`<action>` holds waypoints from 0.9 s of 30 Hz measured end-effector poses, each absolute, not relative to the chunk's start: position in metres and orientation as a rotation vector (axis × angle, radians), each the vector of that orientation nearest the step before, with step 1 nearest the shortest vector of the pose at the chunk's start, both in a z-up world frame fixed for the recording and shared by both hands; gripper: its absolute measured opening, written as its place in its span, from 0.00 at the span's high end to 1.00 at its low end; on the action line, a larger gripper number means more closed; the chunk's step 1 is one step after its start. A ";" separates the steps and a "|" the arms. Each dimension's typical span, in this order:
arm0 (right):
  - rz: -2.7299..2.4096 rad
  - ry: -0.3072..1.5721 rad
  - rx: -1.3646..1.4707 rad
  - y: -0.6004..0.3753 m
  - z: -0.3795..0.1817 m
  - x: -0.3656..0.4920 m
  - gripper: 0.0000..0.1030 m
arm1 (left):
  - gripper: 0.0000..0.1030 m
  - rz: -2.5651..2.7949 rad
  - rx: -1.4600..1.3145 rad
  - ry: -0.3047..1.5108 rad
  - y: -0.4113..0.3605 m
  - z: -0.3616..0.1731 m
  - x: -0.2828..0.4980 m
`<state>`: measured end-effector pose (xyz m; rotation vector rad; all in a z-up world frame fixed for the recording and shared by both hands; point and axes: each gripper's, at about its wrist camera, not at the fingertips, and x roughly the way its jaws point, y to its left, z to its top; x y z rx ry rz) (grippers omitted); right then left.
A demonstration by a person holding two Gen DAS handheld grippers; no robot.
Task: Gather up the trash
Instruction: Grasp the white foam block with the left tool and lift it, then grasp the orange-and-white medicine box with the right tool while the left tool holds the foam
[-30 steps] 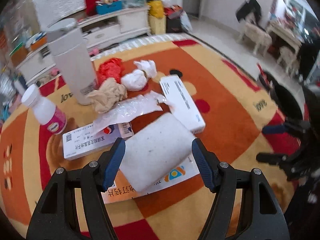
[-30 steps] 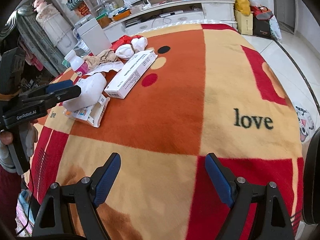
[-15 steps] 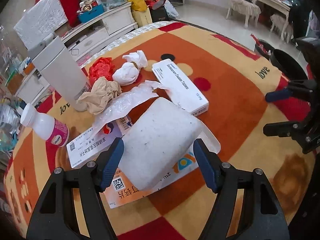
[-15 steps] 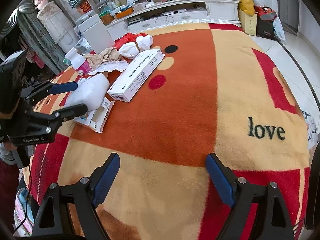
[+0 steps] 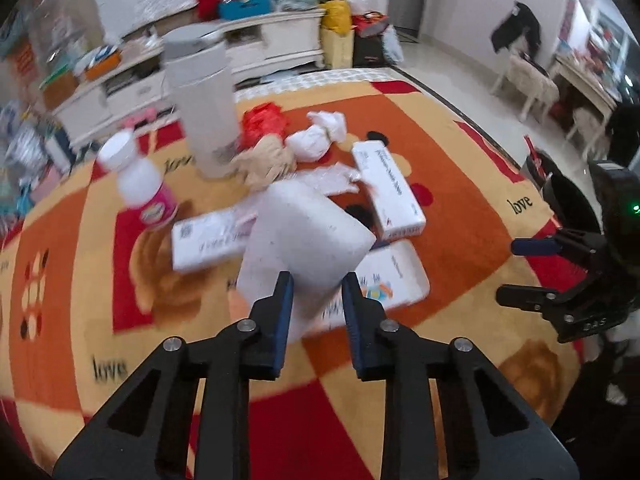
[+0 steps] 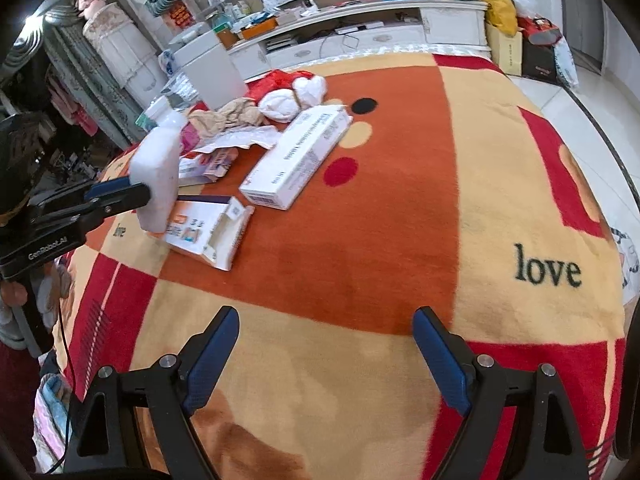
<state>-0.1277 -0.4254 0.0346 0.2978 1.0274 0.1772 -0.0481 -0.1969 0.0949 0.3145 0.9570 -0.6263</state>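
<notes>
Underneath it all lies a big blanket [image 6: 384, 208] in orange, cream and red squares, with "love" printed on it in places. Behind it runs a long white cabinet [image 6: 360, 28] piled with clutter. On the blanket's far side stands a tall white bin [image 5: 204, 108], and the trash is gathered just in front of it.

Biggest of that trash is a white foam block [image 5: 308, 240]. It is up off the blanket, tilted, with the left gripper [image 5: 316, 288] closing its jaws on the block's lower end; the blue pads press into the foam on both sides. Below it an opened box [image 6: 208, 228] lies flat. Just beside that lies a long white carton [image 6: 298, 156], and another flat carton [image 5: 208, 236] sits on the other side of the block. A crumpled clear wrapper [image 5: 332, 176] rests between them.

Nearer the bin are a beige rag [image 5: 266, 160], a knotted white bag [image 5: 316, 136] and a crumpled red bag [image 5: 262, 120]. A white bottle [image 5: 140, 184] with a pink label stands apart from the pile.

The right gripper [image 6: 326, 344] hovers over bare blanket well away from the trash, jaws spread wide with nothing between them.
</notes>
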 end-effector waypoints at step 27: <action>0.588 1.123 0.247 -0.309 0.016 -0.023 0.16 | 0.75 -0.498 -0.026 1.088 -0.086 0.080 -0.107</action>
